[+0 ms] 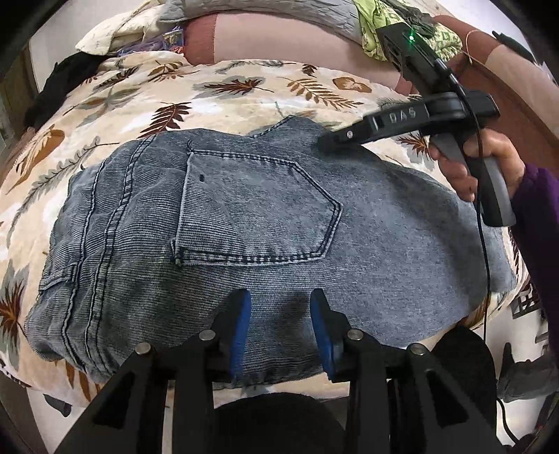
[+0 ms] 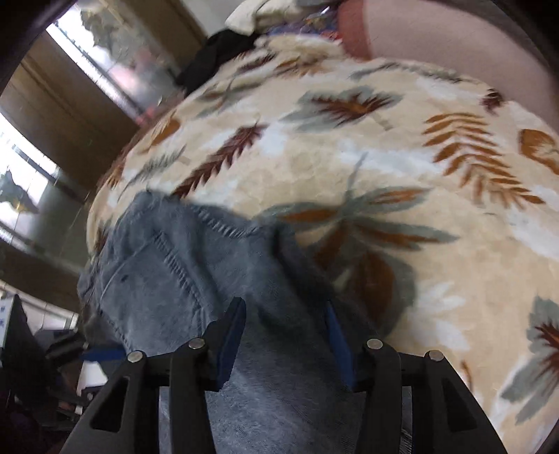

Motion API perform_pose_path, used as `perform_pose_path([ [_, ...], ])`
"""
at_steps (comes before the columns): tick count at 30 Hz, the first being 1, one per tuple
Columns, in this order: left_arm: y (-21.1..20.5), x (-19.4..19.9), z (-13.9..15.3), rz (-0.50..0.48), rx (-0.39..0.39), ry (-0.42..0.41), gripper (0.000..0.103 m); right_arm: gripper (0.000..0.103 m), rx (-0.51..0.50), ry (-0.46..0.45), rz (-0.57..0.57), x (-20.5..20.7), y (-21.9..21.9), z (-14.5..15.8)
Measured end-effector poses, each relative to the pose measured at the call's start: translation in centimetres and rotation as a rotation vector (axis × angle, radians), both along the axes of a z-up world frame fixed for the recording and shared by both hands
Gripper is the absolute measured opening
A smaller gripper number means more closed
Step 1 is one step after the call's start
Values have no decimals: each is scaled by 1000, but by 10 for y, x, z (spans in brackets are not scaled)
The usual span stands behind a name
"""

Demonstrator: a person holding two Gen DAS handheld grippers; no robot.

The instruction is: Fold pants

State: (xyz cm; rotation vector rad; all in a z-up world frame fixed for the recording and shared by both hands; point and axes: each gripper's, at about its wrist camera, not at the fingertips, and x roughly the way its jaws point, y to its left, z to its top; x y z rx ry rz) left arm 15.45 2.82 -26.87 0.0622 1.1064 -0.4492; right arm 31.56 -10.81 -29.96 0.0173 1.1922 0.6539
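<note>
leaf-print blanket (image 1: 223, 87), folded grey-blue jeans (image 1: 244, 223)

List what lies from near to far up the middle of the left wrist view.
Left hand-held gripper, fingers apart over the denim → folded jeans with the back pocket facing up → leaf-print blanket → pink bolster → grey quilted cover.

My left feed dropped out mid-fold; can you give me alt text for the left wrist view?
Folded grey-blue jeans, back pocket up, lie on a leaf-print blanket. The left tongs hover open over their near edge, while the right tongs, held in a hand, touch the far edge; their opening is not visible here.
</note>
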Motion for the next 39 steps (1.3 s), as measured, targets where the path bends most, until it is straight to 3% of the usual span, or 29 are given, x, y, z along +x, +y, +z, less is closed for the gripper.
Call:
perform_pose_path([
  [1, 1, 2, -1, 3, -8, 4, 36, 9, -55, -24, 19, -3, 6, 0],
  [2, 2, 4, -2, 7, -16, 7, 36, 2, -119, -56, 23, -6, 11, 0],
  [7, -3, 14, -2, 18, 3, -4, 36, 1, -215, -148, -86, 6, 16, 13],
  [11, -10, 19, -4, 28, 51, -12, 37, 1, -223, -126, -142, 21, 15, 2],
  [14, -13, 14, -8, 16, 91, -28, 37, 3, -57, -86, -228, 18, -12, 2],
  [19, -12, 5, -1, 15, 126, -24, 38, 6, 117, -167, -423, -48, -100, 47],
  [23, -31, -5, 10, -23, 126, -56, 42, 6, 30, -173, -573, -133, -173, 58],
  [27, -76, -17, 13, -126, 103, -76, 42, 6, -86, -121, -696, -216, -217, 38],
  [29, -96, -23, 9, -163, 121, -78, 45, 6, -99, -80, -733, -233, -230, 24],
  [33, -115, -22, -21, -162, 235, -5, 49, 6, -164, -48, -754, -237, -239, -5],
  [34, -114, -21, -26, -147, 247, 12, 49, 6, -125, -38, -765, -233, -247, -14],
  [39, -107, -20, -13, -99, 229, 8, 49, 5, -84, -89, -844, -210, -279, -5],
])
